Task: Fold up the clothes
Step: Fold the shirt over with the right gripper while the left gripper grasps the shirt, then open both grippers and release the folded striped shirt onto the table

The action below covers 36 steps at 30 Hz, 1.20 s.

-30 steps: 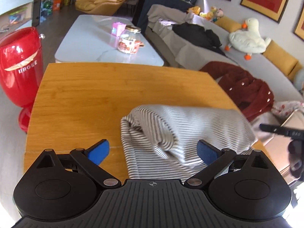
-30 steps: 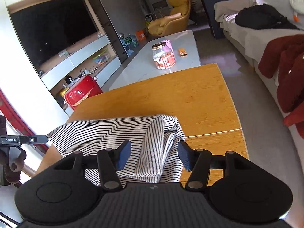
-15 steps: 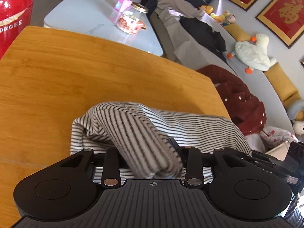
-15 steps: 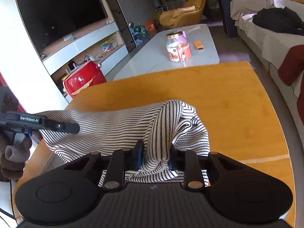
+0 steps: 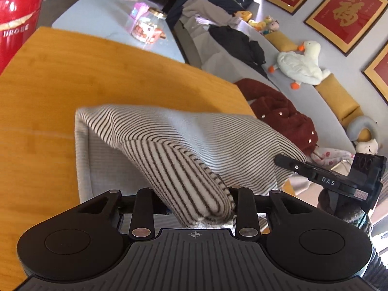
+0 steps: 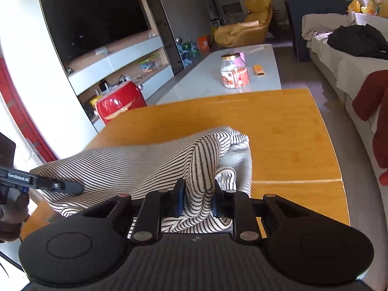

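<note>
A white garment with thin black stripes (image 5: 194, 131) lies on the wooden table (image 5: 72, 77), its near edge raised off the top. My left gripper (image 5: 194, 200) is shut on a bunched fold at the garment's near left side. My right gripper (image 6: 197, 198) is shut on a pinched ridge of the same cloth (image 6: 135, 167) at the near right side. The fabric stretches between the two grips. The right gripper's finger (image 5: 288, 163) shows at the cloth's right corner in the left wrist view. The left gripper's finger (image 6: 72, 189) shows at the left corner in the right wrist view.
Beyond the wooden table (image 6: 278, 126) stands a white coffee table with a glass jar (image 6: 234, 72). A red appliance (image 5: 17, 24) is on the floor at the left. The sofa at the right carries a dark red garment (image 5: 278, 114), a black one and a plush duck (image 5: 300, 65).
Both grippers stood open over the garment's near edge; they have shut on folds of it. The cloth is now pulled up and stretched between them.
</note>
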Available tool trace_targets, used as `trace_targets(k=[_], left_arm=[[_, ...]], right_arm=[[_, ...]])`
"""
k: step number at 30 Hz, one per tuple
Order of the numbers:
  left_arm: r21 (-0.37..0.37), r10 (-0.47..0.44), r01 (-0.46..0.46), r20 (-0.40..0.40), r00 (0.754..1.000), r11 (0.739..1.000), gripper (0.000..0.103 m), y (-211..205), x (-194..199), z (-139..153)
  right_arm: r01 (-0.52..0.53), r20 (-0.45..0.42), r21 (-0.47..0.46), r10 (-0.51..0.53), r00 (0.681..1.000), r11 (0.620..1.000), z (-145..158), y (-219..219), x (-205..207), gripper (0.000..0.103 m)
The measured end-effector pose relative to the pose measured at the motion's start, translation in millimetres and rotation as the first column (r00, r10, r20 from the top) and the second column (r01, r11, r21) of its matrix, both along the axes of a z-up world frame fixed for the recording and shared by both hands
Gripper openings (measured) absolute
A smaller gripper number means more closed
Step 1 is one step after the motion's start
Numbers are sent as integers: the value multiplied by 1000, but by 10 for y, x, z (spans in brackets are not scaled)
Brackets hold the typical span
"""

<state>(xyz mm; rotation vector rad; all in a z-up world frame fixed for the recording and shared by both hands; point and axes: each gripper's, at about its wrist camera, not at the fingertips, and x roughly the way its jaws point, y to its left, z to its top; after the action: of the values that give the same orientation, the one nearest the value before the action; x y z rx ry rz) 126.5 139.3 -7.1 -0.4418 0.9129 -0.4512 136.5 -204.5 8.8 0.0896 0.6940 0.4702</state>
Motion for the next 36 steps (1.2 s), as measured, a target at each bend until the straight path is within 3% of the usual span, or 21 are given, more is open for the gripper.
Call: trace_targets(k=[3,4,5,6,10,13,16,22,24,29,36], left_arm=[[-2,34,-34,-8,999,999,42,34,-121,-148],[24,46,-46,5,999,999,42,49,-169,-116],[59,58,-59,22,998,997,54,64,-219,-59],[93,70,-73,40,997,993,66,79,-270,-2],[219,51,-89,174,983,972,80,56,-548,306],[200,2,-56,257,966,978,95,-35,-706,498],[129,-29,-4,257,966,992,95,-160,-700,514],[13,-23,21,99,995,1000,96,-274,-406,100],[-28,-10,13,95,995,1000,99,-233,-304,10],[18,18,-21,106,994,1000,99,-215,4,34],[111,89,-105,143,986,988,99,-144,538,70]], right_arm=[[6,16,-60,-5,1000,998,-176,25,-56,26],[16,18,-61,-15,1000,998,-163,15,-64,37],[39,21,-70,-37,999,997,-141,5,-68,46],[62,30,-85,-60,998,994,-124,-4,-76,66],[117,81,-116,-108,991,986,-106,-53,-128,85],[156,100,-88,-147,984,984,-162,-105,-137,100],[218,85,-87,-211,974,972,-272,-121,-94,103],[249,70,-86,-243,967,965,-320,-125,-95,103],[248,53,-89,-244,968,965,-338,-125,-95,103],[267,30,-43,-266,963,963,-362,-142,-199,103],[175,94,-10,-174,980,984,-179,-14,-481,103]])
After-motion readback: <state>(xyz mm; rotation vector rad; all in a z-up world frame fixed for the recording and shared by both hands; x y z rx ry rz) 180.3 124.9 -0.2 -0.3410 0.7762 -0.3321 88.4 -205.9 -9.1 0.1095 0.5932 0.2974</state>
